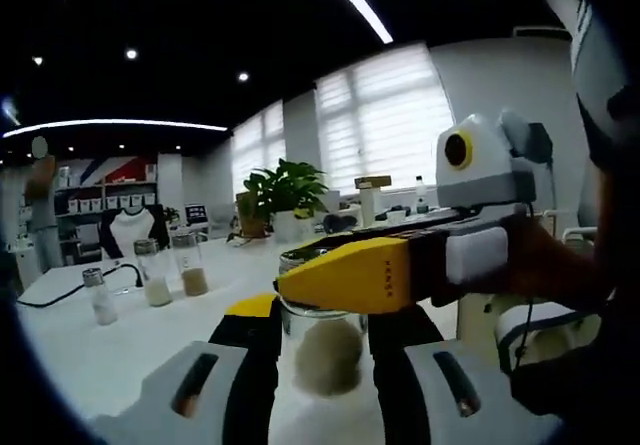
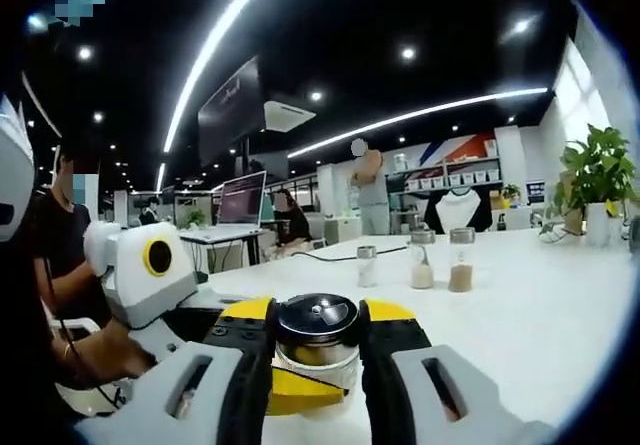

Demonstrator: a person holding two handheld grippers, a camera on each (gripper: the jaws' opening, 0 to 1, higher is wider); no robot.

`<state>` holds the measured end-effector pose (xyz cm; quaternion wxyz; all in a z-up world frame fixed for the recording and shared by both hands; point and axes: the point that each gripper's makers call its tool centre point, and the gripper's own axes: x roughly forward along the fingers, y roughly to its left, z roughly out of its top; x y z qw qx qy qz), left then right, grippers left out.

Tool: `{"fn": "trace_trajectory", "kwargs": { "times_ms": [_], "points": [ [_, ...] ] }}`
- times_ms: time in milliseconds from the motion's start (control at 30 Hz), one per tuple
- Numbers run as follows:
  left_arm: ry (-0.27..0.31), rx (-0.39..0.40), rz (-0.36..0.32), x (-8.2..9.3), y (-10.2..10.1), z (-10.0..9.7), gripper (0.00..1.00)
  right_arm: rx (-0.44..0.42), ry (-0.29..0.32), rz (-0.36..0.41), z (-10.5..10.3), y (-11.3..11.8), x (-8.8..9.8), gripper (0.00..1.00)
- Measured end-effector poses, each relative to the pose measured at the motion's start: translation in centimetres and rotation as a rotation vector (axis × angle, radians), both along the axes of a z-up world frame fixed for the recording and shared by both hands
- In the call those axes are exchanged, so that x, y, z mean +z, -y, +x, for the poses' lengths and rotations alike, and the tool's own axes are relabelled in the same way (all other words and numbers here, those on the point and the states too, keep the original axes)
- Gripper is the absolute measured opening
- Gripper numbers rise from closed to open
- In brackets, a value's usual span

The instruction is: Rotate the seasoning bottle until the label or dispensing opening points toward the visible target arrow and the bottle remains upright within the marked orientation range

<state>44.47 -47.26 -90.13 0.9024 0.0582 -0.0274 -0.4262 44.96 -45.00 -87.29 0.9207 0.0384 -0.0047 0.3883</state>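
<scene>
Seasoning bottle (image 2: 317, 340) gripped upright between both claws, left (image 1: 325, 350) low, right (image 2: 317, 337) at lid

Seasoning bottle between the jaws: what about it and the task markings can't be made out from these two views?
- Seasoning bottle label: left gripper view, blurred and flanked by the jaws; the right gripper crosses its top.
- Dispensing opening: right gripper view, lid too small to show holes.
- Target arrow: cannot be made out on the table in either view.
- Bottle base: hidden by the left gripper.
</scene>
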Motion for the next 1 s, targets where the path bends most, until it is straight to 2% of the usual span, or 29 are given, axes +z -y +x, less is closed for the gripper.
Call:
{"fn": "trace_trajectory", "kwargs": {
  "times_ms": [167, 233, 300, 633, 1000],
  "points": [
    [0.003, 0.072, -0.002, -0.2, -0.5, 0.6, 0.36, -0.041, 0.019, 0.009, 0.5, -0.3, 0.7, 0.30],
    [0.028, 0.095, 0.005, 0.0, -0.7, 0.7, 0.37, -0.062, 0.026, -0.005, 0.8, -0.4, 0.8, 0.30],
    [0.065, 0.159, 0.022, 0.2, -1.3, 1.1, 0.38, -0.081, 0.032, -0.008, 1.0, -0.4, 1.0, 0.30],
    [0.131, 0.260, 0.101, -0.3, -1.1, 1.5, 0.39, -0.118, 0.013, 0.025, 1.9, -0.1, 0.9, 0.30],
    [0.115, 0.306, 0.047, -0.1, -1.4, 2.1, 0.39, -0.118, 0.012, 0.045, 1.8, -0.3, 1.1, 0.30]
  ]
}}
